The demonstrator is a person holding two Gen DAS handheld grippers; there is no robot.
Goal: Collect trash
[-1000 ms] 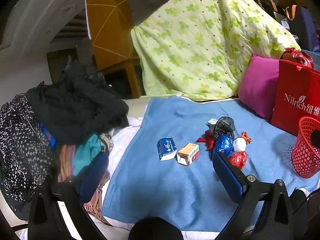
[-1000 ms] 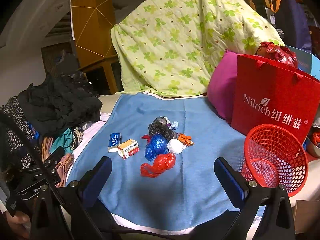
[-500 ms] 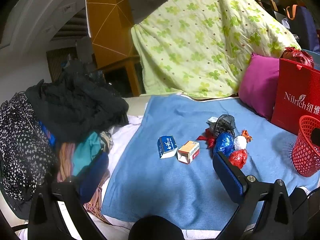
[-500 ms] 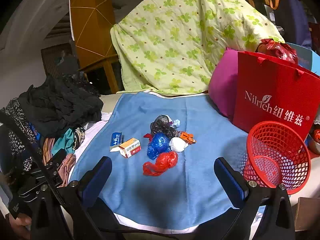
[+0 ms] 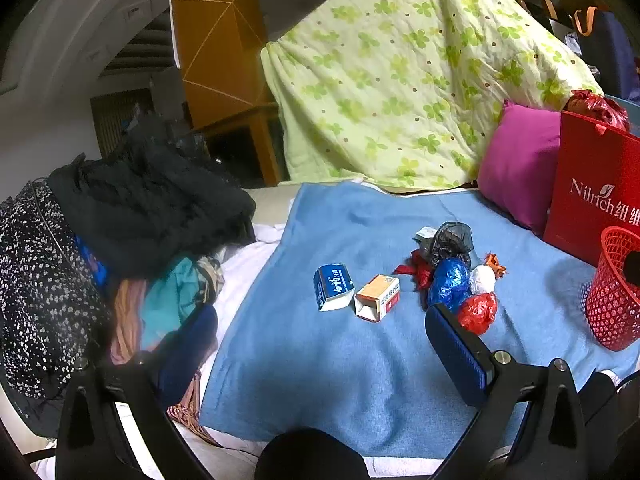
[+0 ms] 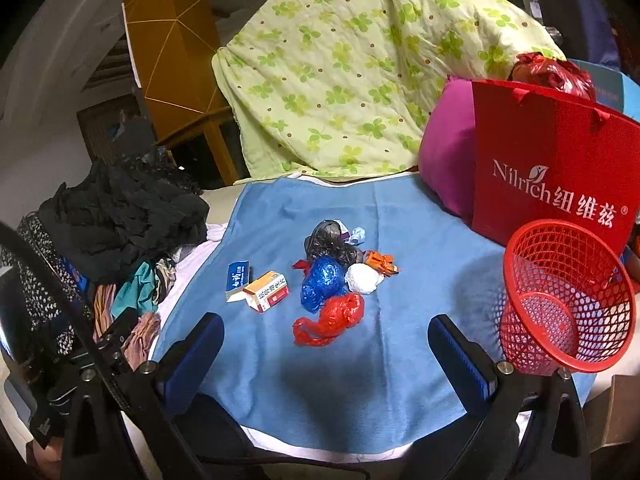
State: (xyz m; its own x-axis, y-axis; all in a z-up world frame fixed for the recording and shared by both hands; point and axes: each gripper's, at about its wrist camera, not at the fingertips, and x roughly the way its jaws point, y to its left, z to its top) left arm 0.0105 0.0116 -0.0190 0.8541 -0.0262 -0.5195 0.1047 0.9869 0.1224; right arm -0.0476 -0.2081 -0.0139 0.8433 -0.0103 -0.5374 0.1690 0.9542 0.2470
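Trash lies in a cluster on a blue blanket point(image 6: 400, 344): a red plastic bag point(image 6: 332, 318), a blue bag point(image 6: 322, 284), a white wad point(image 6: 364, 278), a black bag point(image 6: 330, 240), an orange scrap point(image 6: 380, 262), a blue-white box point(image 6: 238, 280) and an orange-white box point(image 6: 268, 290). A red mesh basket point(image 6: 568, 300) stands at the right. My right gripper point(image 6: 326, 354) is open and empty, short of the red bag. My left gripper point(image 5: 320, 344) is open and empty, near the boxes point(image 5: 334, 286) and the red bag point(image 5: 478, 312).
A pile of dark and coloured clothes point(image 6: 120, 232) lies at the left. A red paper bag point(image 6: 552, 168), a magenta pillow point(image 6: 444, 160) and a green-flowered quilt point(image 6: 360, 64) stand behind. The basket point(image 5: 616, 292) also shows at the right in the left wrist view.
Both grippers have moved slightly closer to the trash and stay open. The objects on the blanket have not moved.
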